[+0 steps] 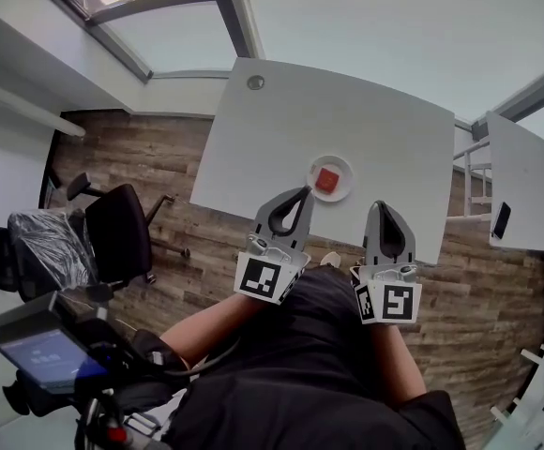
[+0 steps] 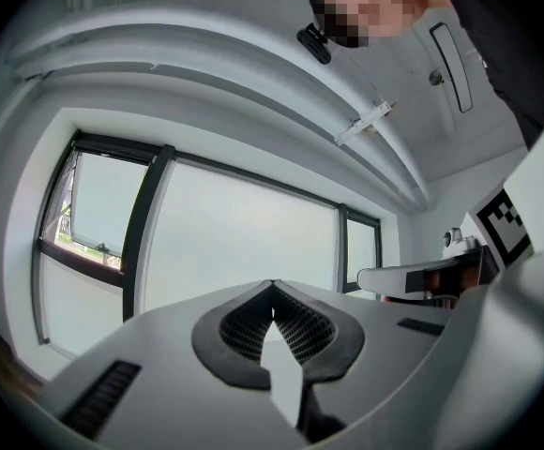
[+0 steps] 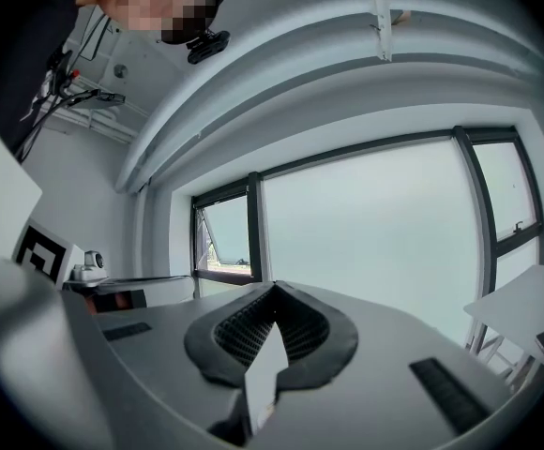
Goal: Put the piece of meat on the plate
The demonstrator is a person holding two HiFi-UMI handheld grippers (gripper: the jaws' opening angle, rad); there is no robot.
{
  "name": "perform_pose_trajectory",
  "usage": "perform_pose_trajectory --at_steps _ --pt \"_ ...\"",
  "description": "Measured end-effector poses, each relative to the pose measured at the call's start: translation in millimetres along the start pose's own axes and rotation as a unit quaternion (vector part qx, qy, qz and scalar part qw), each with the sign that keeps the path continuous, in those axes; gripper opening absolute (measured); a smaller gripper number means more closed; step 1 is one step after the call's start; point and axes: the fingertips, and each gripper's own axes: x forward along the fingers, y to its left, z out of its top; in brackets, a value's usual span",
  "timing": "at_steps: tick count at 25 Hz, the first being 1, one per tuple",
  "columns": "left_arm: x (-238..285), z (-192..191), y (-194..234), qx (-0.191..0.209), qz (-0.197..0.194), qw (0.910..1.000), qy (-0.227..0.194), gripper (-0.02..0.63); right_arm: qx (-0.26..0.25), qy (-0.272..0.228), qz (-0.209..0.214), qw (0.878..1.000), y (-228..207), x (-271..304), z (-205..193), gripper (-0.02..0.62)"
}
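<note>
This looks like an office. A large white desk [image 1: 347,129] fills the centre of the head view, and a second desk [image 1: 525,186] stands at the right edge. A black swivel chair [image 1: 113,228] stands at mid left on a wood-look floor [image 1: 141,153]. Both gripper views show tall windows [image 2: 234,242] in dark frames under a white ceiling [image 2: 253,82]. A screen [image 1: 42,354] on a stand sits at lower left.

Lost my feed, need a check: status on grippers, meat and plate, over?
Left gripper shut, empty. Right gripper shut, empty. Meat on the plate, on the table. Nothing in the way.
</note>
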Motion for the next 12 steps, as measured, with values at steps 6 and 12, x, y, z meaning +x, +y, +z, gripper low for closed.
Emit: perform_pose_trajectory --at_steps 6,12 --pt "-6 -1 6 -0.003 0.004 1.0000 -0.007 0.006 0.002 0.000 0.010 1.000 15 1 -4 0.003" --pt "-7 1 6 -0.001 -0.002 1.0000 -0.004 0.006 -0.005 0.000 0.017 1.000 22 2 -2 0.003"
